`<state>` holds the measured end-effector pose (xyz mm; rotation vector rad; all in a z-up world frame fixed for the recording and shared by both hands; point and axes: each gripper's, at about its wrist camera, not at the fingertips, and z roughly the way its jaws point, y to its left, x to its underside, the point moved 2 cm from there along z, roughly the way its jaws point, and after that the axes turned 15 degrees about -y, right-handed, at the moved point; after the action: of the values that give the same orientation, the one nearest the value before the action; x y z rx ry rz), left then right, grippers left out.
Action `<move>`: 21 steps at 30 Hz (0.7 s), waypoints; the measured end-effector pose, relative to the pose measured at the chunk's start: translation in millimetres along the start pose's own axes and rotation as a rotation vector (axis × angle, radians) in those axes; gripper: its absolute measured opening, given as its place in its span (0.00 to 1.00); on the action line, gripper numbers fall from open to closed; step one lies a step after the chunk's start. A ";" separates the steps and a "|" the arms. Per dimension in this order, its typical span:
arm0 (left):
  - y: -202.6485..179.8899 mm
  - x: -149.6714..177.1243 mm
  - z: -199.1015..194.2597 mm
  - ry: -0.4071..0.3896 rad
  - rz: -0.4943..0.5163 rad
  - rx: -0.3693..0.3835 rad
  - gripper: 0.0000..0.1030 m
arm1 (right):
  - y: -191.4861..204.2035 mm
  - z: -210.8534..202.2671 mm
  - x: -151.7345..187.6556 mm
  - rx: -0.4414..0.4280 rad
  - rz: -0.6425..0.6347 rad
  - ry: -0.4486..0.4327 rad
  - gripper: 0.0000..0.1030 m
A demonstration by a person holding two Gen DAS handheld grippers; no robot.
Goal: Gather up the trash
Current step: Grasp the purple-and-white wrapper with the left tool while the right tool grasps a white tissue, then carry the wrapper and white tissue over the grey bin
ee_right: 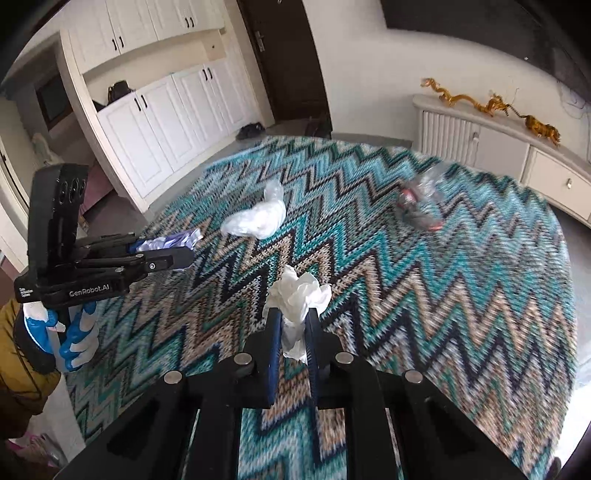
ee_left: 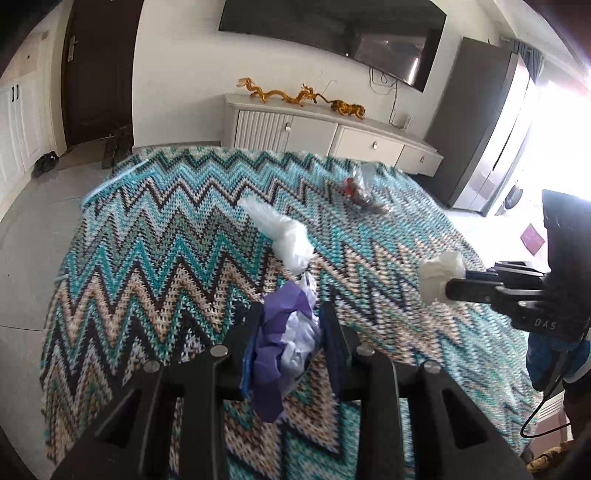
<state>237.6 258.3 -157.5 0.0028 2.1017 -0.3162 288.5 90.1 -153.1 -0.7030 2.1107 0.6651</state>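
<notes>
My left gripper (ee_left: 290,314) is shut on a crumpled purple and white plastic wrapper (ee_left: 284,339), held above the zigzag-patterned tablecloth (ee_left: 166,266). It also shows in the right wrist view (ee_right: 184,247) with the wrapper (ee_right: 170,240). My right gripper (ee_right: 291,314) is shut on a crumpled white tissue (ee_right: 299,295); it appears at the right in the left wrist view (ee_left: 452,286) with the tissue (ee_left: 439,273). A clear white plastic bag (ee_left: 284,232) (ee_right: 258,218) lies mid-table. A clear wrapper with red and dark bits (ee_left: 364,192) (ee_right: 421,206) lies farther back.
A white sideboard (ee_left: 332,129) with golden dragon figures (ee_left: 295,94) stands beyond the table under a wall TV (ee_left: 332,33). White cabinets (ee_right: 159,122) and a dark door (ee_right: 288,55) are to the left. A grey tall unit (ee_left: 480,122) stands at the right.
</notes>
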 end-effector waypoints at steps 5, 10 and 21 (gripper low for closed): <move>-21.8 -10.4 -25.5 -0.041 0.011 0.017 0.27 | -3.6 -48.8 -7.3 0.051 0.005 -0.071 0.12; -48.6 -16.5 -36.7 -0.062 0.019 0.052 0.26 | -14.2 -110.4 -7.9 0.137 0.025 -0.143 0.12; -145.6 -37.7 -34.4 -0.054 0.124 0.177 0.26 | -73.9 -267.5 33.1 0.400 0.148 -0.278 0.12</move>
<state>209.8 130.1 -76.3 0.2260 2.0040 -0.4222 182.0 -147.0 -50.3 -0.2215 1.9627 0.3733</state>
